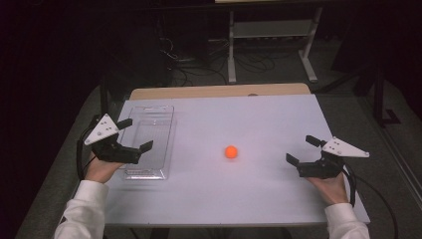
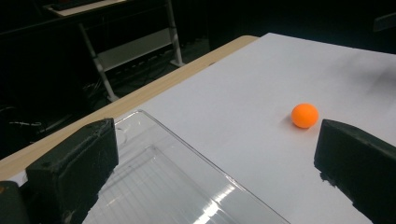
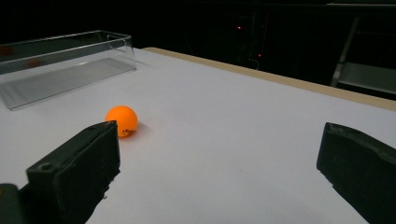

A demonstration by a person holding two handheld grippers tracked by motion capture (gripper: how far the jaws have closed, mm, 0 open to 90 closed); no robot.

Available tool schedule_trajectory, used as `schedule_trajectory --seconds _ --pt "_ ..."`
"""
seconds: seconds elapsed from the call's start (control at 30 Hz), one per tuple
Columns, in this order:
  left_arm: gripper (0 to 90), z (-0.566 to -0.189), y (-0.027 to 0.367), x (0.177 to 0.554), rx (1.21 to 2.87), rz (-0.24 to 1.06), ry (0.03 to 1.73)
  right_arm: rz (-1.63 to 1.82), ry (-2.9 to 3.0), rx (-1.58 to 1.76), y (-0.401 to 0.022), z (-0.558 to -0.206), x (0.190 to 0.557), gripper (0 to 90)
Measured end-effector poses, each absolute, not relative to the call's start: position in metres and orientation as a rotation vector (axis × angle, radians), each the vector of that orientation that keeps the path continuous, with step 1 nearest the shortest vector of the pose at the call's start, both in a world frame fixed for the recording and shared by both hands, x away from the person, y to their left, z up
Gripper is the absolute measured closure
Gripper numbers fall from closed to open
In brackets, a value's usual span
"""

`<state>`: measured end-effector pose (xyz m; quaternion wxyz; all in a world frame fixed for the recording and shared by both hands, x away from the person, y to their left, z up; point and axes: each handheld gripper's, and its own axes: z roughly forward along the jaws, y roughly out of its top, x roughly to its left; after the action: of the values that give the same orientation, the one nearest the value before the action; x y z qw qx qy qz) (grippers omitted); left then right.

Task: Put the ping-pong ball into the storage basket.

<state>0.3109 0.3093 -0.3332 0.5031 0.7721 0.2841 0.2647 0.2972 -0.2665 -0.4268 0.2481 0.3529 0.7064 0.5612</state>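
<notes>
Fingers of the left gripper are wide apart over the clear tray; the right gripper is also spread, holding nothing. Between them, the orange ball lies on the white table.

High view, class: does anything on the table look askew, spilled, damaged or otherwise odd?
Nothing stands out. The ball lies whole on the table, apart from the clear tray, which stands flat and looks empty. Both grippers are open.
</notes>
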Motion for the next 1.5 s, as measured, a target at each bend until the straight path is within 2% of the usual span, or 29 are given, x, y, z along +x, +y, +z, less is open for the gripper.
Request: schedule_trajectory --seconds 1.5 --pt "0.0 -0.311 0.267 0.342 2.002 0.605 0.594 1.522 1.944 0.949 -0.263 -0.427 0.297 0.0"
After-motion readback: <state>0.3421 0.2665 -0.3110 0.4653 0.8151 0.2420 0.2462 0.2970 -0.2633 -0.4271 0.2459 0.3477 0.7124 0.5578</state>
